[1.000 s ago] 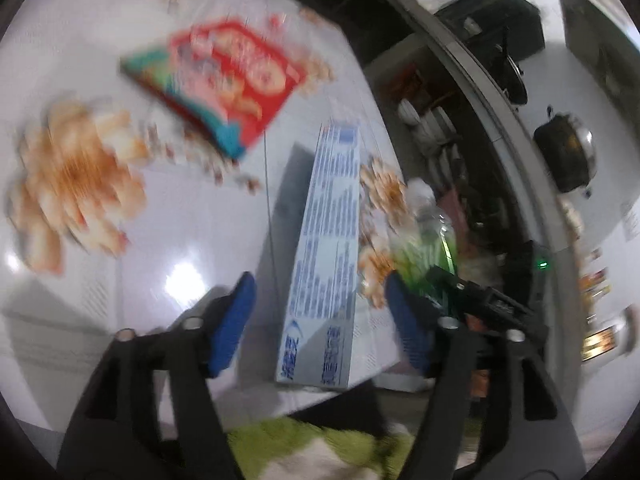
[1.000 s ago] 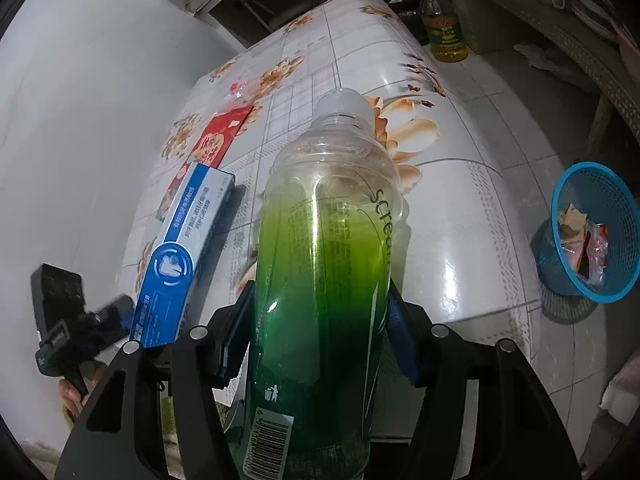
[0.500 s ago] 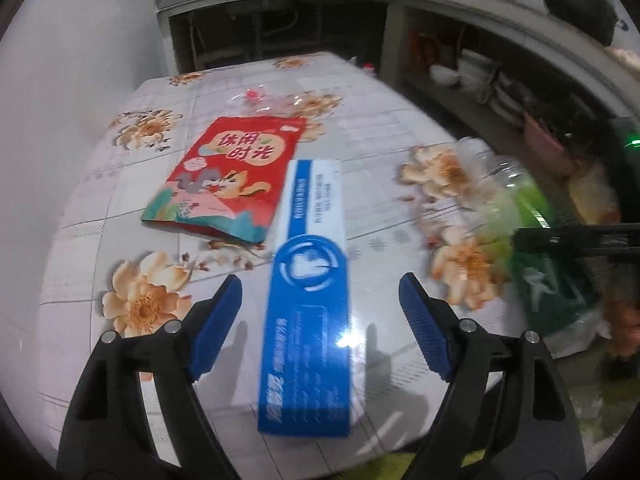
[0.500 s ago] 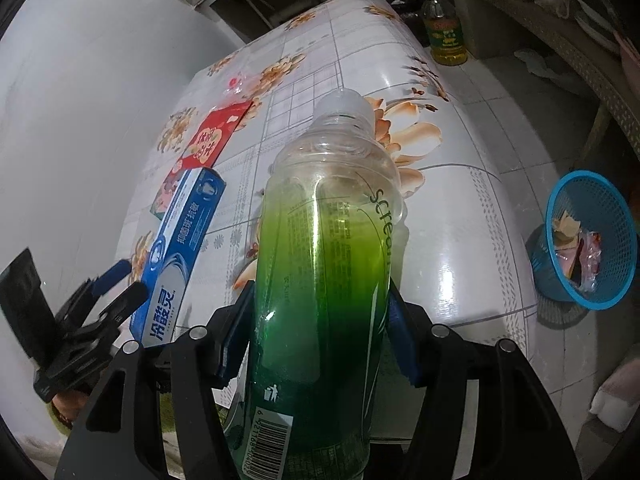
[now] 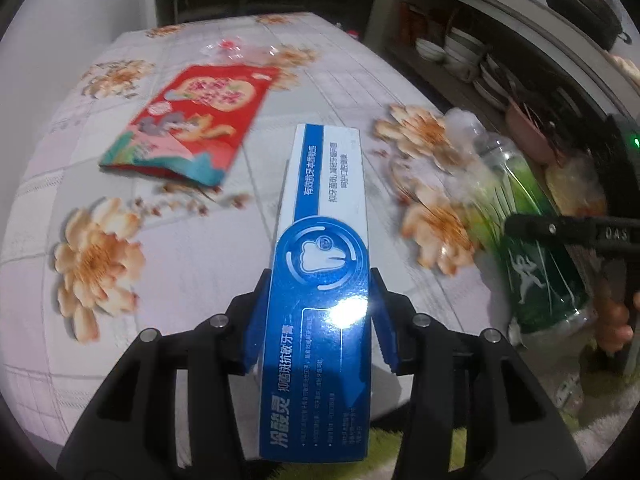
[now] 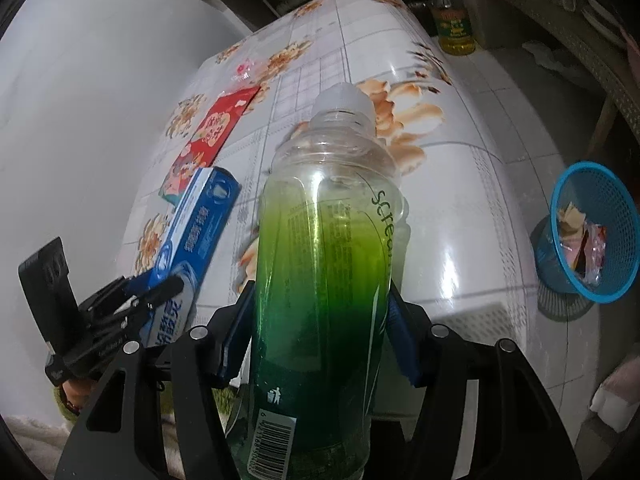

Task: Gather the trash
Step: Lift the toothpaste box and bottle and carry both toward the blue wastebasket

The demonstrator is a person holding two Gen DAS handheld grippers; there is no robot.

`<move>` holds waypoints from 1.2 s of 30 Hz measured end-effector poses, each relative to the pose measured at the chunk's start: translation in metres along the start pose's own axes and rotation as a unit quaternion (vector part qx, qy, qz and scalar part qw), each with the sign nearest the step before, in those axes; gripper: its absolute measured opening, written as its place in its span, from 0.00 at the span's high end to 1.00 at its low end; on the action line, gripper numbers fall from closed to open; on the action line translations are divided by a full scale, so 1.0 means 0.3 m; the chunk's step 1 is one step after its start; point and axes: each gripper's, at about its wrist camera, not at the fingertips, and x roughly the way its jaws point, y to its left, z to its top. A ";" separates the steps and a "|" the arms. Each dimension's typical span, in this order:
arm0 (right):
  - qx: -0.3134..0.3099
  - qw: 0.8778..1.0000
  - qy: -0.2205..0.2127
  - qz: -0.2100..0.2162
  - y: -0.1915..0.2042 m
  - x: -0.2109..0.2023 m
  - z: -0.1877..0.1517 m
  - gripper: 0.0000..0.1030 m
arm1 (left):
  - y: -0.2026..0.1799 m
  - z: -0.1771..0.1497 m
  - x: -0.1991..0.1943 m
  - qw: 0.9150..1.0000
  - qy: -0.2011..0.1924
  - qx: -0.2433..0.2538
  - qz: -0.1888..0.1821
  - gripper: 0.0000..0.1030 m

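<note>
Toothpaste box (image 5: 320, 264), long and blue and white, now sits between the blue pads of the left tongs (image 5: 318, 320), which have just been closing: half a second ago the fingers stood wide on either side of it with clear gaps, and now both pads press against its long sides. Its near end juts out past the near edge of the surface (image 5: 200, 240); its far end points toward the red snack packet (image 5: 192, 128), which lies flat farther back and to the left, where it lay before. Beyond that packet a bit of clear wrapper (image 5: 236, 46) rests on the flowered cloth. A second ago the box showed tilted and on edge in the left view; now its printed face is up and it runs straight along the fingers. To the right, the right tongs (image 6: 320, 320) are clamped on the green drink bottle (image 6: 324, 264), white cap pointing away, just as in the earlier frames; nothing about that grip has changed. From that side the left tongs show at the near left, their tips on the box's near half. Down on the floor at the right stands a blue basket (image 6: 560, 216) with scraps already in it, and at the far end of the surface a bottle of yellow oil (image 6: 452, 20) stands on the floor.
</note>
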 end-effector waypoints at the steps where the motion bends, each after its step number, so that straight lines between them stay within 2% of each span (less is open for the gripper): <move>1: 0.006 1.000 0.002 0.006 -0.007 0.000 0.002 0.42 | -0.009 0.000 0.003 1.000 0.002 0.002 0.002 0.52; 3: 0.015 1.000 0.005 0.010 -0.017 0.005 0.009 0.41 | -0.023 0.007 0.006 1.000 -0.003 0.005 0.006 0.44; 5: 0.024 1.000 0.001 0.005 -0.024 0.007 0.017 0.35 | -0.036 0.017 0.013 1.000 -0.006 0.009 0.012 0.44; 7: 0.031 0.999 -0.005 0.009 -0.028 0.011 0.025 0.34 | -0.047 0.031 0.027 1.000 -0.006 0.015 0.015 0.44; 11: 0.049 0.999 -0.014 0.014 -0.040 0.024 0.044 0.34 | -0.062 0.048 0.056 0.999 -0.005 0.023 0.039 0.44; 20: 0.048 0.998 -0.028 0.007 -0.029 0.037 0.063 0.34 | -0.080 0.057 0.097 0.997 0.001 0.035 0.064 0.45; 27: 0.041 0.999 -0.031 0.001 -0.027 0.038 0.062 0.37 | -0.088 0.061 0.113 0.996 0.005 0.041 0.083 0.51; 36: 0.034 0.999 -0.033 -0.006 -0.018 0.036 0.062 0.37 | -0.089 0.062 0.108 0.996 0.001 0.038 0.079 0.56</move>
